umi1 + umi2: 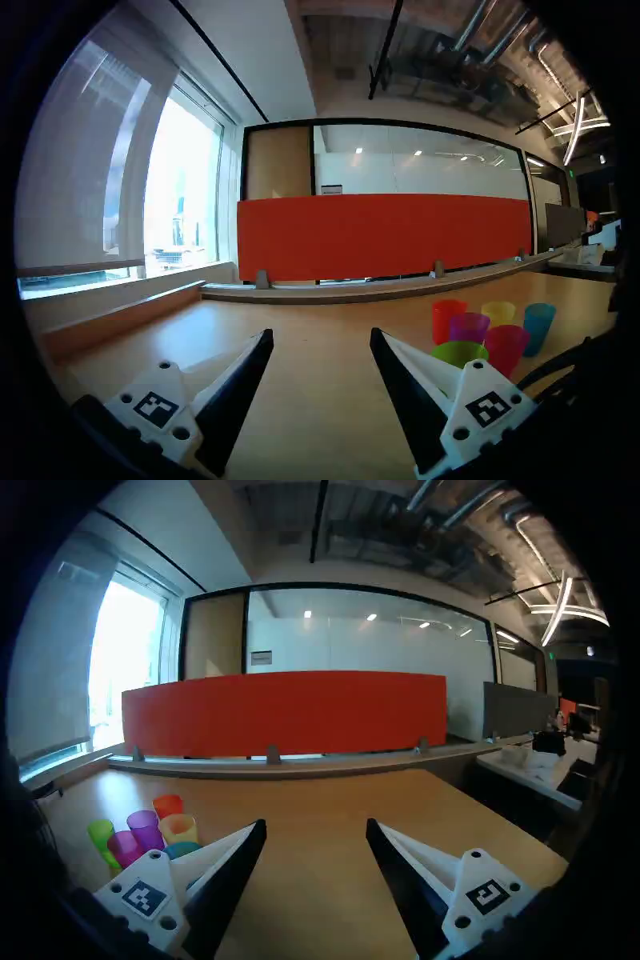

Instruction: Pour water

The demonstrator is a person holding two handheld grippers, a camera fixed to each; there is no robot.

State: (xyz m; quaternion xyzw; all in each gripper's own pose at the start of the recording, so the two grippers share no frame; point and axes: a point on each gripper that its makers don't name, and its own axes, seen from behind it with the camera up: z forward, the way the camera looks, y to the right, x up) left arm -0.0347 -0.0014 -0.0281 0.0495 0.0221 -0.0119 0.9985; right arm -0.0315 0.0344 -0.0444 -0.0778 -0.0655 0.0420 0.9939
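1. Left claw (321,336): released, empty, above a light wooden surface (336,308).
2. Right claw (315,826): released, empty.
3. Upright translucent coloured plastic cups (468,326) cluster lower right in the left gripper view and lower left in the right gripper view, between the claws, neither clearly nearer.

Pale wooden surface (320,392) in foreground. Long red partition (384,236) upright along its far edge, on small grey feet. Bright window (180,200) at left. Glass wall (416,160) behind partition, wooden panel (278,164) beside it. Exposed pipes (480,32) overhead, curved light strip (578,128) near them. Grey divider (512,708) and neighbouring desk (532,772) at right; items on it too small to tell.
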